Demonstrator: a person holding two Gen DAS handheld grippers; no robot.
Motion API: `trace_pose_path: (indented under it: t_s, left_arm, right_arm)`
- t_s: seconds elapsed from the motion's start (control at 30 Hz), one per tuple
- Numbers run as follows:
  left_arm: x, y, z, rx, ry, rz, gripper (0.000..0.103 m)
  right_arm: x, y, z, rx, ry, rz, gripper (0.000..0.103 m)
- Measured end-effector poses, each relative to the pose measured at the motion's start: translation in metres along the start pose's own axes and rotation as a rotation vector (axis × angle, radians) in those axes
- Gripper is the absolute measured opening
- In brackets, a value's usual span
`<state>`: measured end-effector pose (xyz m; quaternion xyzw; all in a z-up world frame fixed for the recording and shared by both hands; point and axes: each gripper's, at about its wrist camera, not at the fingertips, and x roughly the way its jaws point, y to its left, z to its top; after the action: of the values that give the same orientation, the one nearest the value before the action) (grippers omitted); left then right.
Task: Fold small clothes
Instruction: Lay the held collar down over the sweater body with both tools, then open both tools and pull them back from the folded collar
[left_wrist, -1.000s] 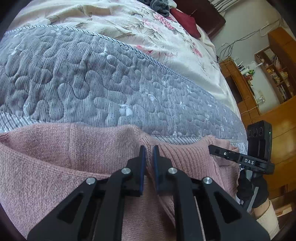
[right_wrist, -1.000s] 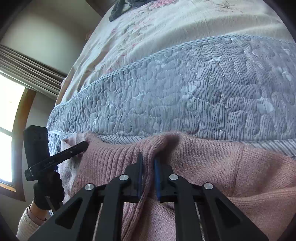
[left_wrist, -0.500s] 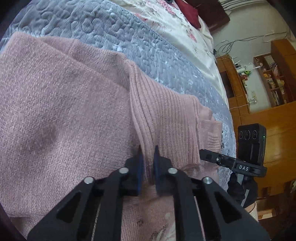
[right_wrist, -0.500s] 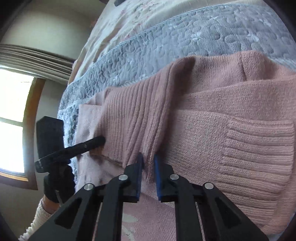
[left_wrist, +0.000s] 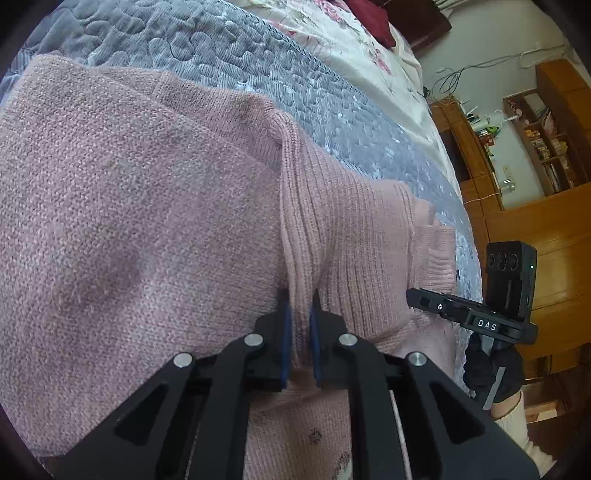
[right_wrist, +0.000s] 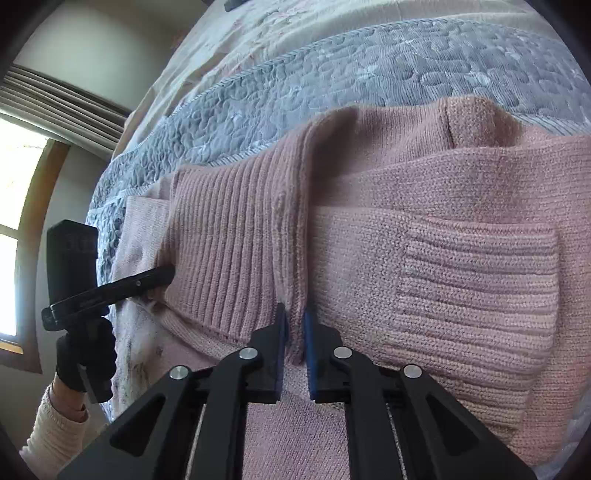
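Note:
A pink knitted sweater (left_wrist: 140, 206) lies folded over on a grey quilted bedspread (left_wrist: 229, 59). My left gripper (left_wrist: 298, 325) is shut on a pinched ridge of its ribbed hem, which runs away from the jaws. In the right wrist view the same sweater (right_wrist: 443, 229) shows a ribbed sleeve cuff (right_wrist: 476, 280) lying flat on top at the right. There my right gripper (right_wrist: 293, 332) is shut on another ridge of the ribbed hem. Each view catches the other gripper at the side, held by a gloved hand (left_wrist: 491, 369).
Beyond the bedspread (right_wrist: 332, 96) lies a floral cream sheet (left_wrist: 332, 33) with a dark red pillow (left_wrist: 369, 14). Wooden shelves and cabinets (left_wrist: 532, 155) stand at the right of the bed. A window with a blind (right_wrist: 22, 155) is at the left.
Both grippers have carried the ribbed hem toward me over the sweater body, so the garment now lies doubled; a second ago only its edge showed. Since half a second ago little has shifted.

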<state>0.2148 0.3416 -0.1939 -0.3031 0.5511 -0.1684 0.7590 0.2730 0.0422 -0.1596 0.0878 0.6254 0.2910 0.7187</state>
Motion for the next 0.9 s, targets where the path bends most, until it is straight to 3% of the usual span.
trace_pose_path:
  t_s: [0.1, 0.17, 0.27, 0.37, 0.53, 0.6, 0.73, 0.9]
  left_arm:
    - [-0.009, -0.008, -0.009, -0.017, -0.028, 0.038, 0.014]
    - [-0.026, -0.020, -0.024, -0.024, -0.075, 0.083, 0.035]
    - [-0.066, -0.041, -0.062, 0.034, -0.161, 0.153, 0.045]
    - [-0.105, -0.052, -0.115, 0.078, -0.195, 0.245, 0.053]
    - [-0.158, -0.044, -0.220, 0.105, -0.179, 0.419, 0.056]
    - [-0.176, -0.042, -0.257, 0.097, -0.174, 0.468, 0.057]
    - [-0.209, -0.036, -0.310, 0.056, -0.199, 0.477, 0.059]
    - [-0.232, -0.036, -0.348, 0.047, -0.227, 0.485, 0.064]
  right_arm:
    - [-0.014, 0.003, -0.003, 0.028, -0.032, 0.018, 0.019]
    - [-0.039, 0.008, -0.015, 0.027, -0.098, 0.040, 0.021]
    - [-0.089, 0.022, -0.064, -0.023, -0.208, -0.004, 0.037]
    - [-0.127, 0.030, -0.132, -0.058, -0.260, -0.073, 0.041]
    - [-0.164, 0.030, -0.245, -0.040, -0.269, -0.199, 0.044]
    - [-0.173, 0.028, -0.282, -0.007, -0.261, -0.186, 0.046]
    - [-0.186, 0.030, -0.339, 0.024, -0.261, -0.195, 0.046]
    - [-0.190, 0.022, -0.382, 0.072, -0.241, -0.173, 0.048]
